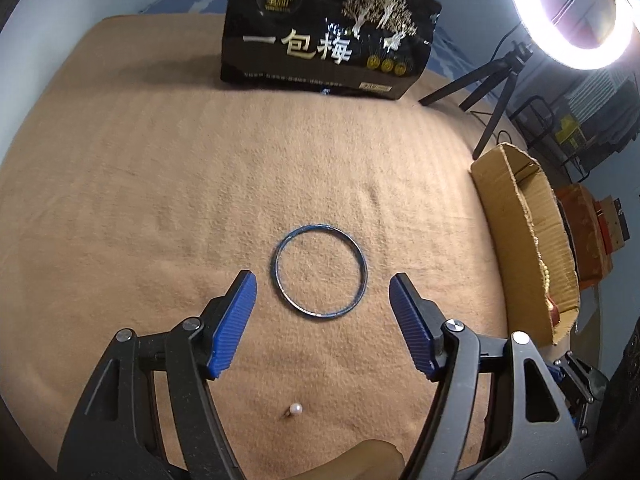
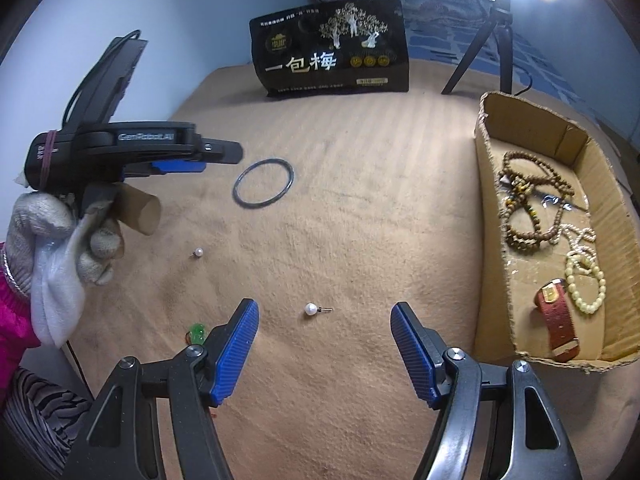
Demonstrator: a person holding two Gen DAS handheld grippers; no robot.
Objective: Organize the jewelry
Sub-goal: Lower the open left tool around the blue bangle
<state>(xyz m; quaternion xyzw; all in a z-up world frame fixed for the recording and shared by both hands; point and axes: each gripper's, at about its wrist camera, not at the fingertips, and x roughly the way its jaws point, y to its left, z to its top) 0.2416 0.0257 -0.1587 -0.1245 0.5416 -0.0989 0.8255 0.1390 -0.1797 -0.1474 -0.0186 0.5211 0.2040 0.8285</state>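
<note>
A dark metal bangle (image 1: pixel 319 271) lies flat on the tan cloth, just ahead of my open, empty left gripper (image 1: pixel 323 286); it also shows in the right wrist view (image 2: pixel 263 183). A pearl stud earring (image 1: pixel 295 408) lies under the left gripper, seen too from the right (image 2: pixel 198 252). A second pearl stud (image 2: pixel 311 309) lies on the cloth just ahead of my open, empty right gripper (image 2: pixel 325 316). A green trinket (image 2: pixel 197 331) lies by the right gripper's left finger. The left gripper (image 2: pixel 224 154) hovers above the cloth left of the bangle.
A cardboard box (image 2: pixel 493 216) at the right holds bead strings, pearl strands and a red strap; it shows in the left wrist view (image 1: pixel 500 216). A black snack bag (image 1: pixel 324 32) stands at the back. A ring light on a tripod (image 1: pixel 576 12) stands at the back right.
</note>
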